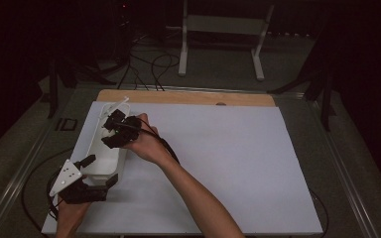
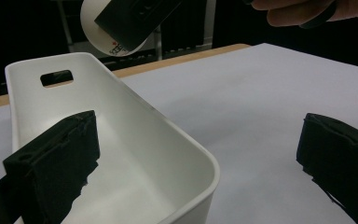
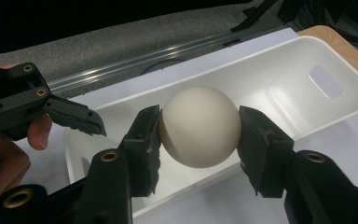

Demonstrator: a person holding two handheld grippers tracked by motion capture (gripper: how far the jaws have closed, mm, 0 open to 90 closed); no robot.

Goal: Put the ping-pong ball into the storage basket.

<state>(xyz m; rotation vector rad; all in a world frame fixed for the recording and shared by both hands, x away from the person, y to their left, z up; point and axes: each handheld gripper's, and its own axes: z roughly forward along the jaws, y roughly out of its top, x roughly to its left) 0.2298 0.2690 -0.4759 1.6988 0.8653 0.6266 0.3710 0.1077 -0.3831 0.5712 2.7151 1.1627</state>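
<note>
The ball, white and smooth, is pinched between the jaws of the right gripper and hangs above the open white bin, over its middle in the right gripper view. The step in hand appears to be placing the ball into the bin. The left gripper has its jaws spread wide, one inside the bin's near end and one outside the wall, neither touching it; it may be positioned to steady the bin. The next move calls for lowering the ball toward the bin floor, then spreading the right jaws to release it without letting it roll out. In the high view the ball is hidden behind the right hand. The left gripper view cuts the ball off at the top edge, and the red print on it is too small to read. The bin rests at the left of the white surface.
</note>
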